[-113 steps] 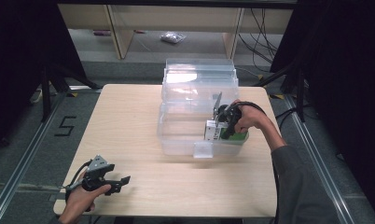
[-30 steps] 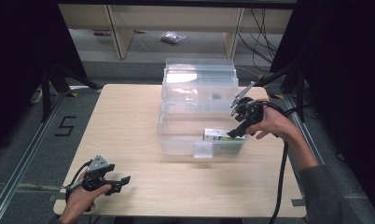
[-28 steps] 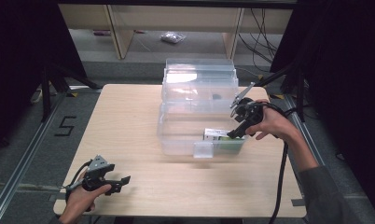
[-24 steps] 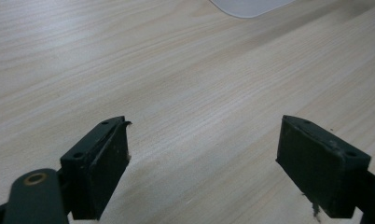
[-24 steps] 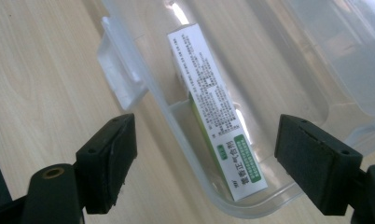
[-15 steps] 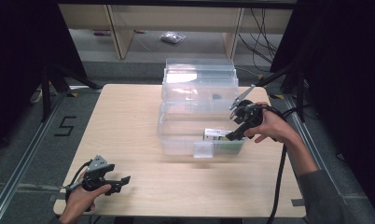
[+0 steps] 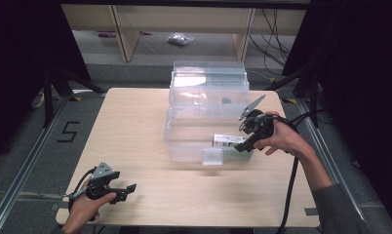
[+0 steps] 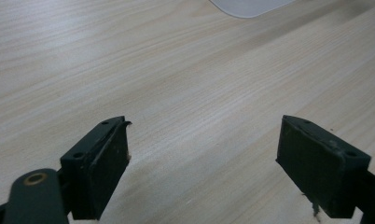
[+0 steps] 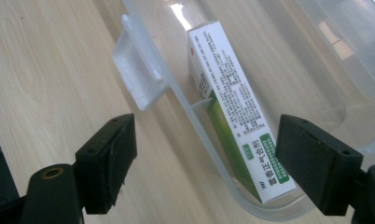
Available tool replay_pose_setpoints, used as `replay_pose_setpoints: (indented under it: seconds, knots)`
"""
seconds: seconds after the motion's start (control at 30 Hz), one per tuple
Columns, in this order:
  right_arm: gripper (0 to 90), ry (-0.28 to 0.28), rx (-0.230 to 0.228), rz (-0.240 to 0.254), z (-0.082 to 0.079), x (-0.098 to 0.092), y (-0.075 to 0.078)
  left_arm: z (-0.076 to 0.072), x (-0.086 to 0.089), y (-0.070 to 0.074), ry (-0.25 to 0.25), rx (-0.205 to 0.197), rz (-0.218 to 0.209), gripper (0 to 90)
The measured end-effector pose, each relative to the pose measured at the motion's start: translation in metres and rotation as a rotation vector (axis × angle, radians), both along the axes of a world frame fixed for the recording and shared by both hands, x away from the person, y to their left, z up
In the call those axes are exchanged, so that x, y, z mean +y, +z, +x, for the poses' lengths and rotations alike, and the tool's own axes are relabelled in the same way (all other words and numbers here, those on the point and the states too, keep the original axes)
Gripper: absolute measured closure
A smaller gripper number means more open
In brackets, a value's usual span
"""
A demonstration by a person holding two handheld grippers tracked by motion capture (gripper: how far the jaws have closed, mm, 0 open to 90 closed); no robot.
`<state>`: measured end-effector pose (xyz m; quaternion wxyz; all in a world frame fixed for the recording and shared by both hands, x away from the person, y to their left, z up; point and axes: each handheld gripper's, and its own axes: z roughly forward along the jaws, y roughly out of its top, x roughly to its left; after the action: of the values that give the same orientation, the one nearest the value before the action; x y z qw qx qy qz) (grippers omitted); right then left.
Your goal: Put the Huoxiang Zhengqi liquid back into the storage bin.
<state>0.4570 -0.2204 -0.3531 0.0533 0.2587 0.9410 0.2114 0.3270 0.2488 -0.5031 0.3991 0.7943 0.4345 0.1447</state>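
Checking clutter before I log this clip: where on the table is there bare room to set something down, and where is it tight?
Bare wood spans the table left of the clear box, and the front strip between the left gripper and the right forearm. It is tight at the box's right front corner, where the right gripper hangs open over the carton.

White-and-green carton [image 9: 232, 107] in clear plastic bin [image 7: 194, 146].

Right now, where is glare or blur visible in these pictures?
High view: bright glare on the clear box, dark surroundings. Right gripper view: a small highlight on the box wall, the carton print sharp. Left gripper view: the table grain sharp, soft shadow between the jaws.
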Motion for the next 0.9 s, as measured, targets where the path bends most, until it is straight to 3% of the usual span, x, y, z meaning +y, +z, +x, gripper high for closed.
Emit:
replay_pose_setpoints:
  seconds: [0.37,0.83,0.9]
  knots:
    - [20.6,-0.007,-0.038,0.023,-0.008,-0.003,-0.006,0.000,0.000,0.000,-0.001,0.002,0.004,16.0]
    - [20.2,0.002,-0.031,0.032,-0.024,0.003,-0.004,0.000,0.001,0.001,-0.009,0.013,0.013,16.0]
    - [20.1,0.025,-0.041,0.033,-0.025,0.004,-0.005,0.000,0.001,0.001,-0.009,0.013,0.013,16.0]
